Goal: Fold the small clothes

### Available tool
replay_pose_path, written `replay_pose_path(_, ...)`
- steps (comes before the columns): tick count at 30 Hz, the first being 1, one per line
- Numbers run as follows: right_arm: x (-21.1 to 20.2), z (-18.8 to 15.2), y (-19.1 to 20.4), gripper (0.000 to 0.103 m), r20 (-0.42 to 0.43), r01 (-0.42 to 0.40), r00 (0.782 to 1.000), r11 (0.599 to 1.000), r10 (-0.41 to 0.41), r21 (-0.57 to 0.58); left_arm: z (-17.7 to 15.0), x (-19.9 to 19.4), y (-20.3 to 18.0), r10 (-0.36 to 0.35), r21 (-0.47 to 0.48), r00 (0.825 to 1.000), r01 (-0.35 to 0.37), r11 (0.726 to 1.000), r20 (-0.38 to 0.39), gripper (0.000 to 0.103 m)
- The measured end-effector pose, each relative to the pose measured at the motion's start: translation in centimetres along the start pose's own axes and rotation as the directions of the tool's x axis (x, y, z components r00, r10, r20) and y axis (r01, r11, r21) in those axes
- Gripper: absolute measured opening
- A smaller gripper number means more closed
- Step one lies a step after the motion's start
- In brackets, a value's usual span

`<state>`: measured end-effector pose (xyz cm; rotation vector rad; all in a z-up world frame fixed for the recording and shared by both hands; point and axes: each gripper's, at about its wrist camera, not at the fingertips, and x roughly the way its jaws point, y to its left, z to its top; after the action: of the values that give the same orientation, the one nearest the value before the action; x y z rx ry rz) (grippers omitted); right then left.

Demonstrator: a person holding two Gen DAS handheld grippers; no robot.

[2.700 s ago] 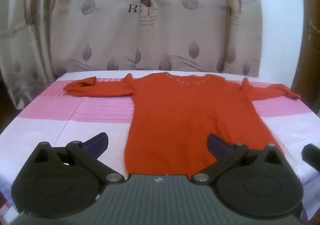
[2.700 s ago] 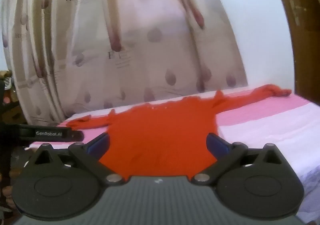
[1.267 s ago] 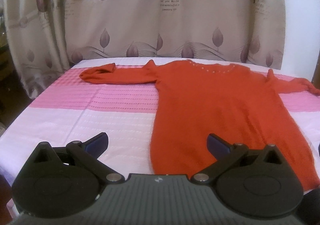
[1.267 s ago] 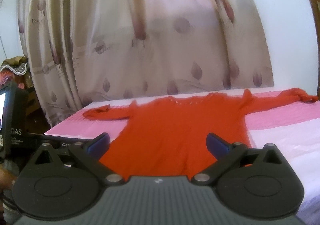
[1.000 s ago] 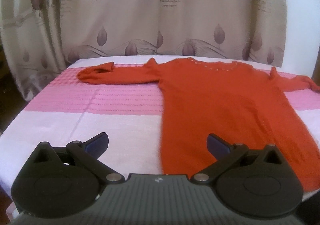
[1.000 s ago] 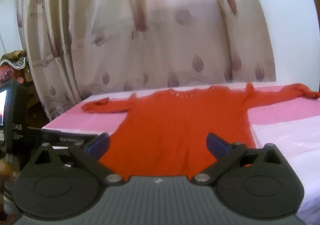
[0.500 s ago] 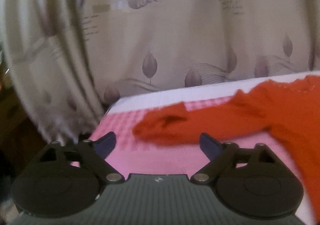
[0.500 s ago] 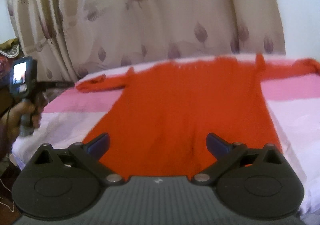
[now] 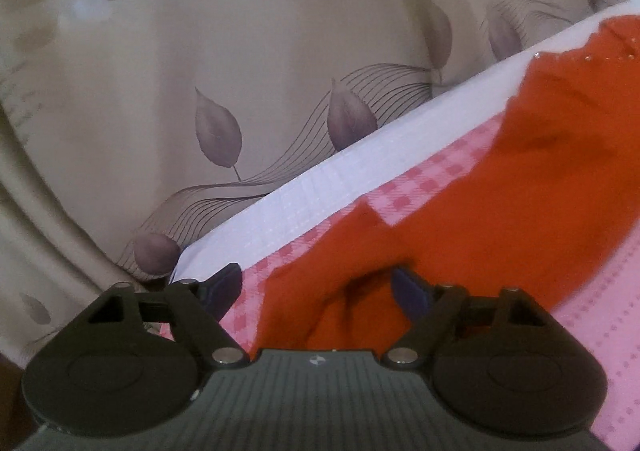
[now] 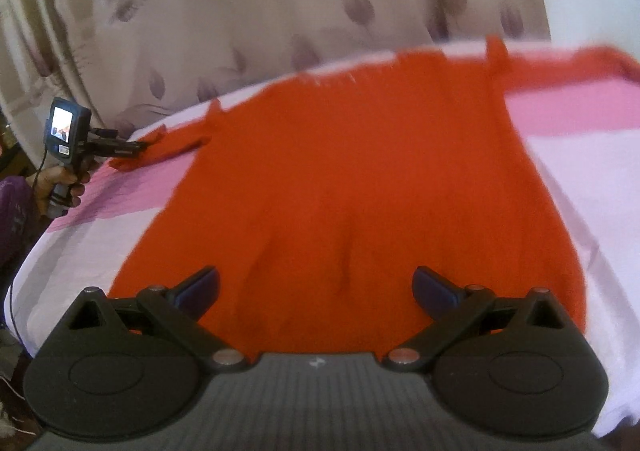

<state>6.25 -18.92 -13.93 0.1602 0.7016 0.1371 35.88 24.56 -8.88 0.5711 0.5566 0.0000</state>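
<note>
Sweater (image 10: 352, 179): red-orange knit, spread flat on pink/white bedcover (image 10: 580, 155), neckline twd leaf-print curtain (image 9: 280, 51).
L gripper (image 9: 316, 287): at sweater's left sleeve cuff (image 9: 320, 299); jaws apart, just been closing in, cuff betw. them, pads not pressing yet.
R gripper (image 10: 316, 287): over sweater's hem, jaws wide apart, nothing gripped.
Hand (image 10: 56, 183): left of sweater, holding L gripper's handle; small lit screen on its back.
Right sleeve (image 10: 568, 63): stretched out flat from body.
</note>
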Motion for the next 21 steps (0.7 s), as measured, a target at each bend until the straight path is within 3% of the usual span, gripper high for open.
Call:
replay_pose_path(1,0.1,0.0,0.0,0.103,0.001,0.001,1.000,1.000,-0.001,-0.001,0.0,0.5,0.3,-0.014,-0.013,1.000,0.014,1.000,-0.003,0.072)
replay_pose_path(3,0.2,0.2,0.4,0.103,-0.003,0.003,1.000,1.000,-0.003,-0.011,0.2,1.4,1.0,-0.045,-0.049,0.998,0.043,0.998,-0.034,0.047)
replay_pose_path(4,0.3,0.3,0.5,0.103,-0.007,0.001,1.000,1.000,-0.001,-0.013,0.2,1.9,1.4,-0.063,-0.078,0.996,0.058,0.995,-0.056,0.023)
replay_pose_path(6,0.2,0.4,0.6,0.103,-0.009,0.000,1.000,1.000,0.000,-0.011,-0.2,2.2,2.2,-0.052,-0.157,0.997,0.043,0.987,-0.057,0.016)
replay_pose_path(9,0.2,0.7,0.5,0.103,-0.011,0.002,1.000,1.000,-0.003,-0.009,-0.9,0.7,4.1,0.022,-0.314,1.000,-0.028,0.949,-0.022,0.015)
replay_pose_path(13,-0.1,0.6,0.4,0.103,0.006,0.013,1.000,1.000,-0.013,-0.005,-3.1,-2.8,7.9,0.063,-0.558,0.998,-0.049,0.828,0.005,0.015)
replay_pose_path(14,-0.1,0.5,0.5,0.103,0.008,0.014,1.000,1.000,-0.014,-0.005,-3.6,-3.6,8.5,0.076,-0.579,0.997,-0.058,0.813,0.006,0.015)
replay_pose_path(16,-0.2,0.5,0.6,0.103,0.009,0.009,1.000,1.000,-0.009,0.001,-4.7,-4.3,8.9,0.147,-0.579,0.988,-0.145,0.802,-0.044,0.012)
replay_pose_path(18,-0.2,0.3,0.8,0.103,0.008,-0.005,1.000,1.000,0.005,0.008,-6.0,-3.5,9.9,0.134,-0.610,0.983,-0.185,0.770,-0.128,0.013)
replay_pose_path(21,-0.3,0.0,1.1,0.103,0.001,-0.013,1.000,1.000,0.013,0.003,-8.8,-3.9,11.9,0.164,-0.710,0.971,-0.238,0.663,-0.173,0.015)
